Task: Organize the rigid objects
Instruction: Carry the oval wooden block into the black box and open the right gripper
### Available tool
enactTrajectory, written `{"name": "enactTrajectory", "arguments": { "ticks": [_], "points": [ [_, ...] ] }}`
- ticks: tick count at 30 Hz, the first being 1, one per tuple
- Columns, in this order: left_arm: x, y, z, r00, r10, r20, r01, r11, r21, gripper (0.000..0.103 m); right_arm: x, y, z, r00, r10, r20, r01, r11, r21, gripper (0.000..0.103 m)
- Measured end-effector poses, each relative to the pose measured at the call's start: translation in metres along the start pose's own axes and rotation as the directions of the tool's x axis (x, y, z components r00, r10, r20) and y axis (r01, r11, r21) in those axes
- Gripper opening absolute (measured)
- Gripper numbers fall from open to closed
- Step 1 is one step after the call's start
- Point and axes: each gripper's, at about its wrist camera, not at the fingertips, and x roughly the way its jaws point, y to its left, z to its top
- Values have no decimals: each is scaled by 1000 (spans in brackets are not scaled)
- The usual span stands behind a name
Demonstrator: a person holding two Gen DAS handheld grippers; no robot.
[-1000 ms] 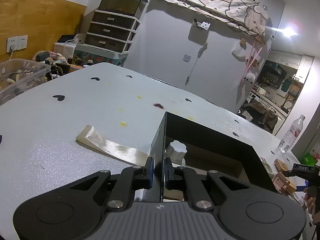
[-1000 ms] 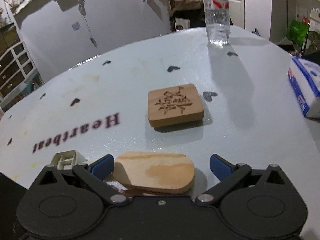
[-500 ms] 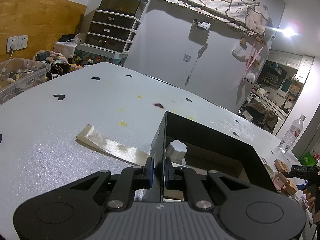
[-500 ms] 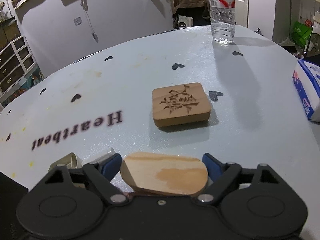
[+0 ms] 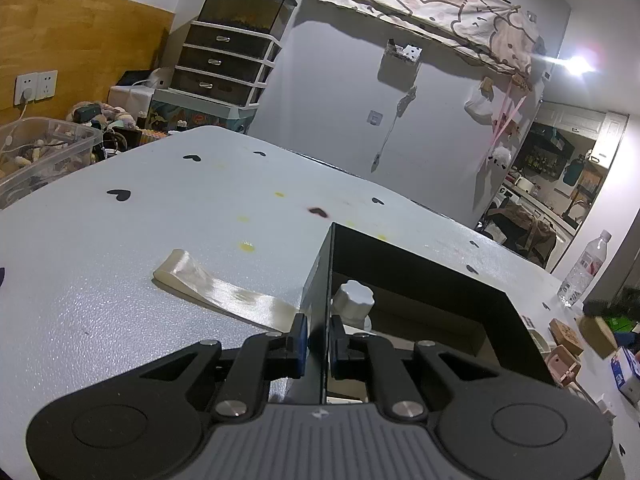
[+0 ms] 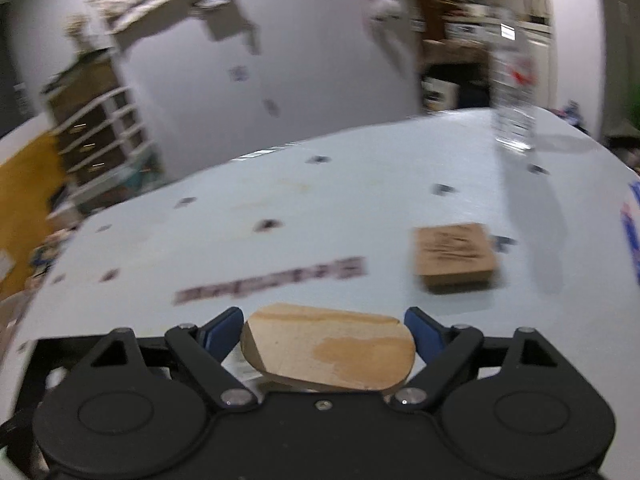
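My left gripper [image 5: 318,342] is shut on the near wall of a black open box [image 5: 420,280] on the pale table. Inside the box stands a white knob-shaped piece [image 5: 354,300]. My right gripper [image 6: 324,332] is shut on an oval wooden block [image 6: 328,350], held clear above the table; the same block [image 5: 598,336] shows at the far right of the left wrist view. A square carved wooden block [image 6: 454,254] lies on the table ahead and to the right of it. The right wrist view is blurred.
A cream plastic strip [image 5: 216,292] lies left of the box. A water bottle [image 6: 514,92] stands at the far right table edge, and a blue-and-white pack [image 6: 632,232] at the right. More wooden pieces [image 5: 564,354] lie right of the box.
My right gripper closed onto the oval wooden block, then lifted it and swung left, so the carved block now sits further right. The left gripper has not moved.
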Motion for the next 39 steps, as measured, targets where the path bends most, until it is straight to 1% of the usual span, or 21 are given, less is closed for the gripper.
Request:
{"name": "enactTrajectory", "arguments": {
  "ticks": [3,6,9,11,14,15,17,21,24,27,30,31,34,39],
  "points": [
    [0,0,-1,1000,1,2,-1,1000,-2,10,-7,36,-2,994,104,-15,-105,994,-38,88],
    [0,-1,-2,1000,5,5,-5,1000,3,10,-8,70,-6,976,211,-56,-214,974,-69,88],
    [-1,-2,-2,1000,8,8,-8,1000,11,10,-6,105,-11,961,263,-87,-272,954,-123,88],
    [-1,-3,-2,1000,8,9,-8,1000,13,10,-2,124,-14,950,291,-110,-305,942,-138,88],
    [-1,-3,-3,1000,4,11,-4,1000,11,10,6,150,-16,938,317,-141,-338,927,-163,88],
    [-1,-2,-2,1000,0,11,0,1000,9,10,11,159,-18,938,314,-150,-337,926,-169,88],
    [-2,-1,-2,1000,-7,11,7,1000,5,11,22,169,-19,944,287,-166,-314,934,-171,88],
    [-1,2,-2,1000,-18,10,18,1000,3,11,47,182,-23,966,174,-191,-208,962,-177,88],
    [-1,3,-2,1000,-24,9,24,1000,7,11,59,187,-28,974,94,-208,-136,971,-194,88],
    [0,4,-2,999,-30,10,30,1000,5,11,65,189,-32,977,42,-207,-87,973,-214,88],
    [0,4,-3,999,-33,12,33,999,2,12,65,191,-33,980,21,-196,-66,972,-224,89],
    [0,5,-3,999,-34,12,34,999,1,12,66,192,-32,981,20,-193,-65,972,-226,91],
    [0,5,-3,999,-36,12,36,999,1,12,65,194,-32,981,28,-192,-75,967,-243,95],
    [0,5,-3,999,-36,11,36,999,1,12,61,194,-32,981,40,-191,-89,962,-257,95]
  ]
}}
